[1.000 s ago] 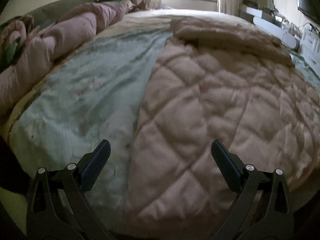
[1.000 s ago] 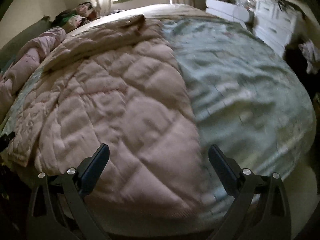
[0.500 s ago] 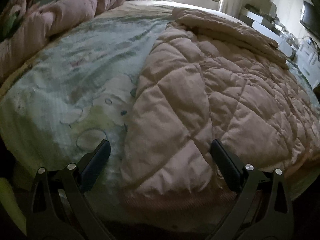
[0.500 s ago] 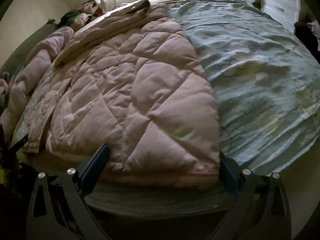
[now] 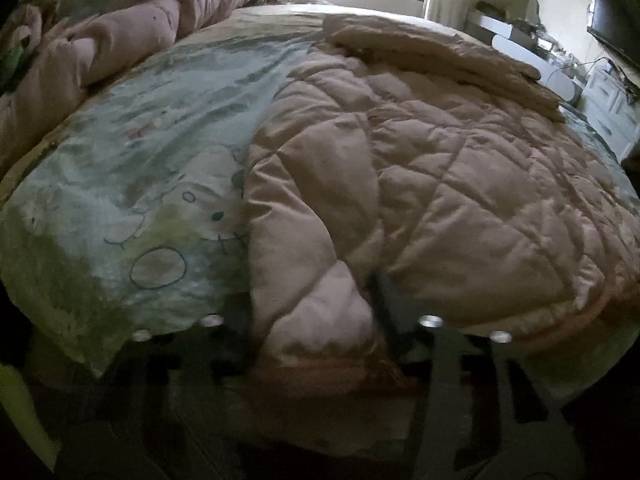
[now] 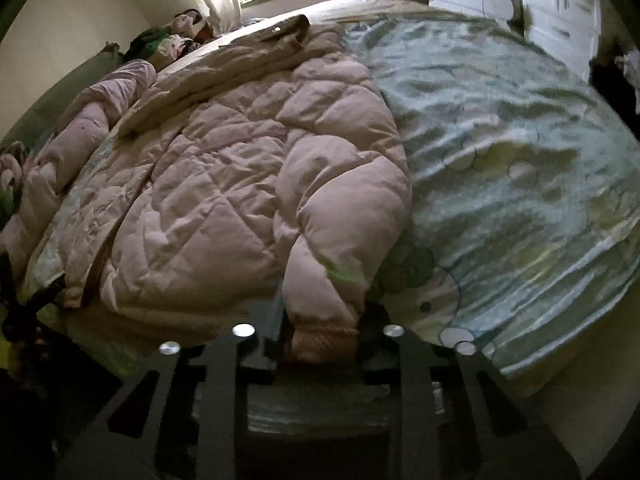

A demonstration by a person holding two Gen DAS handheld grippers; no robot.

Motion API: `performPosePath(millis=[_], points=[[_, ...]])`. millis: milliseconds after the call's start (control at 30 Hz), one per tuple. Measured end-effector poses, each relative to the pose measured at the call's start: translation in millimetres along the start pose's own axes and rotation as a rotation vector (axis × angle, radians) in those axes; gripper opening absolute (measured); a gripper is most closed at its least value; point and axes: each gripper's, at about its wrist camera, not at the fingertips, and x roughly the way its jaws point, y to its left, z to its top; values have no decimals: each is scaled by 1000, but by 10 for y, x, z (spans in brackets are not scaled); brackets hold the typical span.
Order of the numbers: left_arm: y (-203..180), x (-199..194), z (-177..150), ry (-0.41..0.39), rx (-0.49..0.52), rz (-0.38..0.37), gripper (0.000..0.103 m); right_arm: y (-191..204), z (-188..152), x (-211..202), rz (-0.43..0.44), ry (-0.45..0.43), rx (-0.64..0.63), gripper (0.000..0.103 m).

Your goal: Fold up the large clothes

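A big pale-pink quilted puffer coat [image 5: 420,184] is lying spread flat on a bed w/ a light blue cartoon-print sheet [image 5: 160,184]. The coat's hem is sitting at the near edge of the bed, toward 6 o'clock in both views; its collar end is pointing away toward 12 o'clock, near a bright window.

In the left wrist view, the left gripper [image 5: 316,320] is sitting at 6 o'clock, fingers closed in on the coat's near left hem corner, puffy fabric bunching up between them. The frame is dim and blurred down there, but the grip looks clamped.

In the right wrist view, the right gripper [image 6: 324,320] is also at 6 o'clock, pinching the coat's near right hem corner; a thick roll of fabric is squeezing up between its fingers.

A rolled pink duvet [image 5: 120,48] is lying along the bed's far left side, around 10 o'clock, apart from the coat.

Step in hand, as I judge it: both hem corners are being gripped, approx. ready for the first fold. Next move likely calls for lifting both corners together, evenly, and carrying the hem toward the collar at 12 o'clock, keeping the bulky padding from slipping out.
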Motion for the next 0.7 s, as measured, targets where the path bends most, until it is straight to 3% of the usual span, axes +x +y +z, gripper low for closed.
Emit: performPosePath(millis=[100,267,500,700], points=[[28,-72,35,-9,-8,-23,20,57,25,-59,-8,-28,-18,17],[61,-106,85,-19,-11,-50,13,54,64,-161,22,-69,-3,14],[-4,-343,353,-94,24,-43,11,231,391,-535,73,-211,-47,13],[-186,-521,907,-225,84,-22,11,457,879,-594,72,-328,-117,12]])
